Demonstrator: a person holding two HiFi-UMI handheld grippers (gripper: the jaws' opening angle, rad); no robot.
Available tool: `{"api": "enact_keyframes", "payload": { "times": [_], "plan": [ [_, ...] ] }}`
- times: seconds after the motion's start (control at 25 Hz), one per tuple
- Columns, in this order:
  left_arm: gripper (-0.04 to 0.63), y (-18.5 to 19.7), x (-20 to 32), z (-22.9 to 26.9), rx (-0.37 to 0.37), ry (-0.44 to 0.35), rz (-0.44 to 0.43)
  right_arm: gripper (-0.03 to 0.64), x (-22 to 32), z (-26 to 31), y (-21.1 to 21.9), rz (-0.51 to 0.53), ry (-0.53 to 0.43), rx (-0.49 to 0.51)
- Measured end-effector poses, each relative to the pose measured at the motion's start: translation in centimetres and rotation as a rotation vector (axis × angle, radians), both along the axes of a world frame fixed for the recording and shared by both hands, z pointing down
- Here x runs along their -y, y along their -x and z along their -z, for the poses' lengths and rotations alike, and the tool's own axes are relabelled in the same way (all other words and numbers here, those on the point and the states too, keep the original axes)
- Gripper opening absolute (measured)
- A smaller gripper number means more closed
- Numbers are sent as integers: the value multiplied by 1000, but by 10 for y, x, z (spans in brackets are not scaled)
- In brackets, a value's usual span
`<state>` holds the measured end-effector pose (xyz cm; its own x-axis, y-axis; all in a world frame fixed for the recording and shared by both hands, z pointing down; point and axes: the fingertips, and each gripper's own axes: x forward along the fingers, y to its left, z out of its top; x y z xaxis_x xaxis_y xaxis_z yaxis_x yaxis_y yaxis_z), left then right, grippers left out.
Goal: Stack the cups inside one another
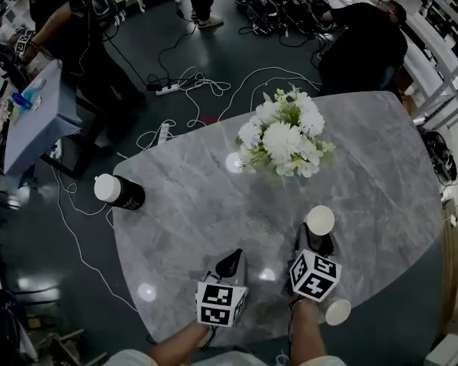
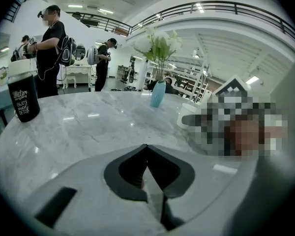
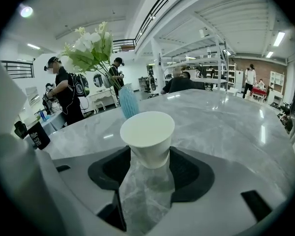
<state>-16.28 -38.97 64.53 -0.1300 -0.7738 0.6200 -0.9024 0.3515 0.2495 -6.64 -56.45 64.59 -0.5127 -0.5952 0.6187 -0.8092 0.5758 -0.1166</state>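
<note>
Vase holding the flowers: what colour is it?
Light blue; the vase shows best in the right gripper view.

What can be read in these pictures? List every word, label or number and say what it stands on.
"Water": on the black bottle, in the left gripper view.
Lines beneath it: seemingly upside down, the last perhaps "DETOX"; the rest is unreadable.
Marker cubes: black-and-white square patterns, no letters.
White cup: no print visible.

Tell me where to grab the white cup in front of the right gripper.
Pinch the white cup across its tapered wall, just below the rim, coming level from the near side: it stands upright, mouth up, and the open right gripper straddles it.
</note>
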Motion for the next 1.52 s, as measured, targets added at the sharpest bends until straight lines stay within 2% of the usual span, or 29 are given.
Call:
{"api": "enact_keyframes", "payload": {
  "times": [0.72, 1.52],
  "plan": [
    [-5, -15, -7, 18, 4, -24, -2, 218, -20, 23, -13, 4, -9, 42],
    [-5, -64, -49, 74, 46, -109, -16, 218, -108, 92, -48, 91, -40, 109]
  ]
}}
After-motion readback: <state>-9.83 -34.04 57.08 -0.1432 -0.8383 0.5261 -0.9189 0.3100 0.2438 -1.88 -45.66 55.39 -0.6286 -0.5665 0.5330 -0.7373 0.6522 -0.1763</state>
